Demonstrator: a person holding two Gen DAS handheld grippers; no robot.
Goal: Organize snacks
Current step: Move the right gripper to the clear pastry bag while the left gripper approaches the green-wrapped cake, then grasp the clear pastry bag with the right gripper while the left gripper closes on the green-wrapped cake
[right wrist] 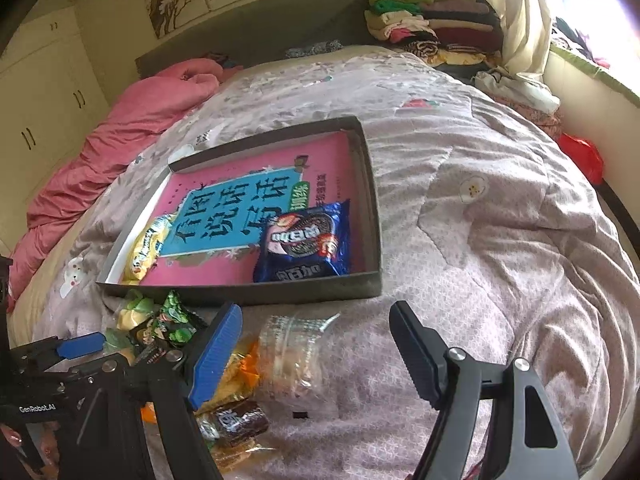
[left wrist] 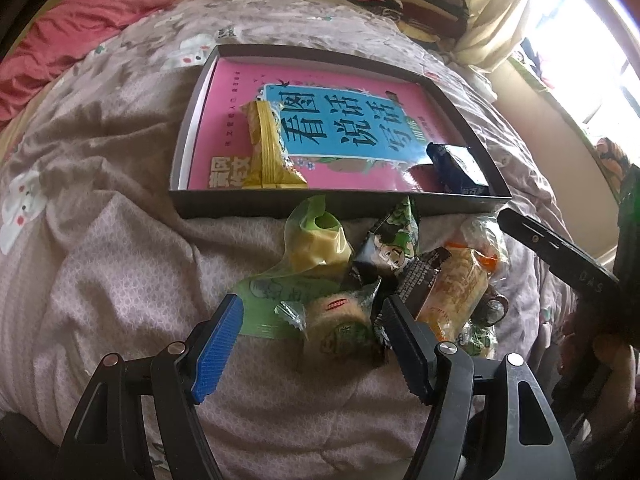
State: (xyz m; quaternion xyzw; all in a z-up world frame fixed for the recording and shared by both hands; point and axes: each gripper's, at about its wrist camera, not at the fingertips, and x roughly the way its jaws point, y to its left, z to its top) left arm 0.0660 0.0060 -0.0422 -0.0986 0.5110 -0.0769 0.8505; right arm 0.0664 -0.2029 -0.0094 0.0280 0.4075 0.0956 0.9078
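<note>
A shallow dark box (left wrist: 340, 202) (right wrist: 372, 208) lies on the bed with a pink book (left wrist: 344, 92) (right wrist: 240, 172) on its floor. In it lie a yellow snack pack (left wrist: 270, 148) (right wrist: 148, 248) and a blue cookie pack (left wrist: 456, 166) (right wrist: 306, 238). A pile of loose snacks (left wrist: 384, 268) (right wrist: 240, 368) sits on the quilt just in front of the box. My left gripper (left wrist: 312, 316) is open, its jaws either side of a round green-wrapped cake (left wrist: 340, 324). My right gripper (right wrist: 316, 332) is open and empty over a clear-wrapped snack (right wrist: 292, 356).
The bed is covered by a soft lumpy pinkish quilt (right wrist: 480, 240). A pink blanket (right wrist: 120, 128) lies far left. Folded clothes (right wrist: 420, 24) are stacked by the headboard. A window and curtain (right wrist: 528, 20) are at the right.
</note>
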